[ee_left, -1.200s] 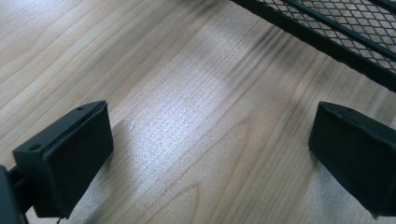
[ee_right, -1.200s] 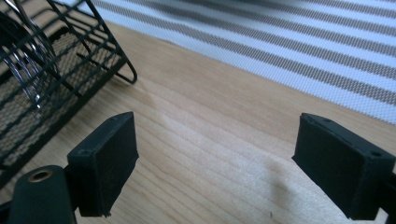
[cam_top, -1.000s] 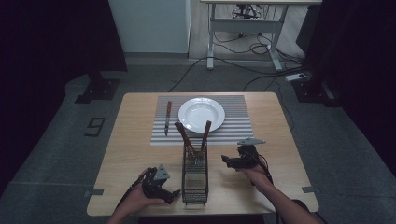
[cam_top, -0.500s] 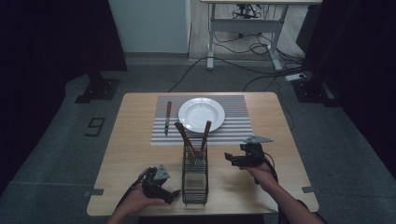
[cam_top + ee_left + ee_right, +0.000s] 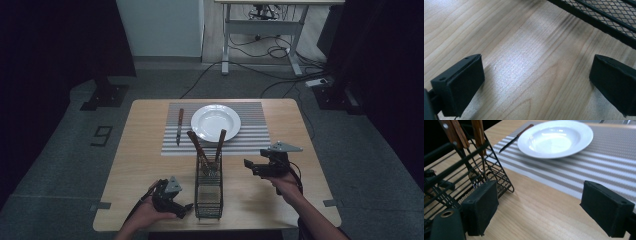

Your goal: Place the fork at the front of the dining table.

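The right tongs (image 5: 248, 164) hang released over the bare tabletop (image 5: 145, 145), jaws spread wide and holding nothing, just right of the black wire cutlery rack (image 5: 208, 187). In the right gripper view the rack (image 5: 466, 177) stands close at the left, with two wooden-handled utensils (image 5: 461, 135) leaning upright at its far end. In the high view those handles (image 5: 207, 145) cross above the rack's far end, leaning toward the white plate (image 5: 216, 123) on the striped placemat (image 5: 250, 130). A wooden-handled knife (image 5: 179, 126) already lies on the mat, just left of the plate.

The left tongs (image 5: 187, 207) are also released and empty, resting low at the near left of the rack; the left gripper view shows the jaws apart over wood grain, with the rack's mesh (image 5: 604, 15) at the top right.

The work looks to be laying the place setting, and the step in hand seems to be the reach for the next utensil. The next move likely calls for the right tongs to swing left and rise to handle height, then close on one handle and lift it clear of the wires.
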A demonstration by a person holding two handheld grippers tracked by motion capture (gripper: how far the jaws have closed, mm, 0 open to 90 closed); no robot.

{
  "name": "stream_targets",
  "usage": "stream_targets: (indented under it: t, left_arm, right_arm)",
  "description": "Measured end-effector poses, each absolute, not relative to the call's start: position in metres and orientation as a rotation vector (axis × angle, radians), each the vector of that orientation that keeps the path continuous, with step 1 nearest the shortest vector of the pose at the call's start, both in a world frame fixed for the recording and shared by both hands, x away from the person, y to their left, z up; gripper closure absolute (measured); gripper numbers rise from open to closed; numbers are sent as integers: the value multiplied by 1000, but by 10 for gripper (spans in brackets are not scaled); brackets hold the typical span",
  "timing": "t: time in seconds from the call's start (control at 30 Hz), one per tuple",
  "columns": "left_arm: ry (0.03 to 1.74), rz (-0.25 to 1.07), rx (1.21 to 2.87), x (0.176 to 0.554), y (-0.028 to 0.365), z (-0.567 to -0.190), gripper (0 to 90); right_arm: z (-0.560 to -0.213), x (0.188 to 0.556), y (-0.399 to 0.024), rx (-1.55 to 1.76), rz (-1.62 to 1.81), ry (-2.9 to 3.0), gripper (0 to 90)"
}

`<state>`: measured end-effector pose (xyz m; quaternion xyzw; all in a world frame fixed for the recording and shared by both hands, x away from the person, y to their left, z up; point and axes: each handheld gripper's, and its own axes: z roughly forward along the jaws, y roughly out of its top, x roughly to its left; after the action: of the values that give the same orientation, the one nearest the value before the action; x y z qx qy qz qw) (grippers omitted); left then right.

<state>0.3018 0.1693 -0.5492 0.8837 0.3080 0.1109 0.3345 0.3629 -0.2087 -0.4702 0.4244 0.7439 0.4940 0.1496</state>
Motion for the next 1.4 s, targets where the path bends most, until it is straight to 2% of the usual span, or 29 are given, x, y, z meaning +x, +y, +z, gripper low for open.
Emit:
stream_targets:
  t: [0.73,1.4]
  left_arm:
    - [801,288,2308,302,169,-549,0]
    - [802,289,2308,302,169,-549,0]
  right_arm:
    - [-433,366,-207,1115,1476,2126,169]
    - [-397,373,-187,981,1531,2154,237]
